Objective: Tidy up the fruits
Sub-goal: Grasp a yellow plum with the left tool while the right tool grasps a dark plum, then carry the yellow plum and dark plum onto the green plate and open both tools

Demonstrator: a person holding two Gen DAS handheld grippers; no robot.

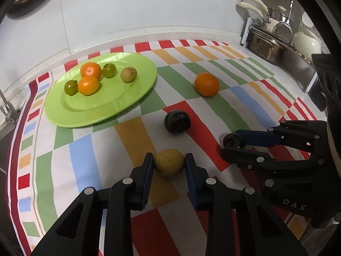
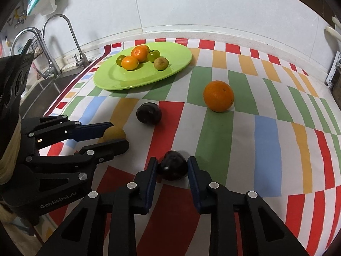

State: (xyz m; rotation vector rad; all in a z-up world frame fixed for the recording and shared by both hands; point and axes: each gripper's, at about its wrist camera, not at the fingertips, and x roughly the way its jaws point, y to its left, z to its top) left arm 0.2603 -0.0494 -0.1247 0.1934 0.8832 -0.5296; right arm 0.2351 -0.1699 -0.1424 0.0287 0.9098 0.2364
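Two grippers are working over the striped cloth (image 1: 89, 149). Through the left wrist camera, the left gripper (image 1: 169, 163) is closing its blue pads around a yellow fruit (image 1: 169, 165), both pads touching its sides while the fruit is sitting on the cloth. Just ahead of these fingertips a dark plum (image 1: 177, 121) is lying loose, and farther ahead and to the right an orange (image 1: 207, 84) is resting alone. Well ahead and to the left a green plate (image 1: 119, 104) is holding two small oranges (image 1: 90, 70), two green fruits (image 1: 109, 70) and a brownish round fruit (image 1: 128, 74). To the right, the right gripper (image 1: 231, 144) is reaching in sideways, pinching a second dark fruit (image 1: 231, 140) at its tips.

Through the right wrist camera, the right gripper (image 2: 172, 168) is straddling that second dark fruit (image 2: 173, 168); the left pad is touching it, while whether the right pad is pressing it I cannot tell. Ahead of the tips the dark plum (image 2: 148, 113) is lying free, the orange (image 2: 218, 96) is sitting ahead to the right, and the green plate (image 2: 132, 81) is lying far ahead to the left. At left, the left gripper (image 2: 116, 135) is clasping the yellow fruit (image 2: 115, 133). Beyond it, a faucet (image 2: 53, 42) is standing over a sink (image 2: 42, 91).
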